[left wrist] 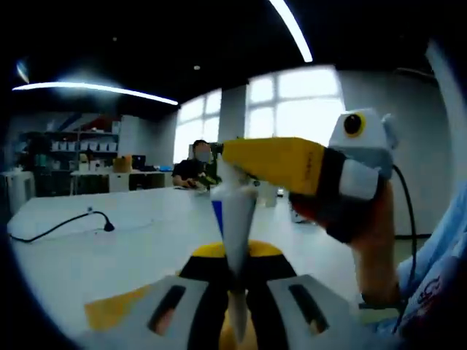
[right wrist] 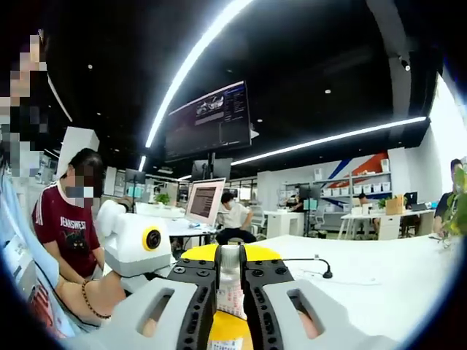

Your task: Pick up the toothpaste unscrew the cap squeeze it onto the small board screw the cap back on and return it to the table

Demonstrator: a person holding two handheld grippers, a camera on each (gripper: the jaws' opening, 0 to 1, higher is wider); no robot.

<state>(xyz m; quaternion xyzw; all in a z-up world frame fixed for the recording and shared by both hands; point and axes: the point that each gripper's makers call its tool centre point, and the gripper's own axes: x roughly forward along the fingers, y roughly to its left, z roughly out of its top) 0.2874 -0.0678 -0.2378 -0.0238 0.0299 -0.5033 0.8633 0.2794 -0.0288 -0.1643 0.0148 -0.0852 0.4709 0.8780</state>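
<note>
In the left gripper view, the white toothpaste tube (left wrist: 238, 219) stands upright. My left gripper (left wrist: 237, 275) is shut on its flat lower end. My right gripper (left wrist: 230, 154) comes in from the right, its yellow jaw reaching the tube's top end. In the right gripper view, my right gripper (right wrist: 230, 264) is shut on the tube's white cap (right wrist: 230, 257). The tube's printed body (right wrist: 232, 300) runs down between the jaws. The left gripper's white body (right wrist: 135, 244) sits just to the left, held by a hand with a bead bracelet (right wrist: 89, 297).
Below lies a white table (left wrist: 109, 240) with a black cable (left wrist: 66, 222) on it. The table (right wrist: 365, 281) and the cable (right wrist: 315, 267) show again in the right gripper view. A person in a red shirt (right wrist: 69, 226) stands close on the left, and others sit at desks behind.
</note>
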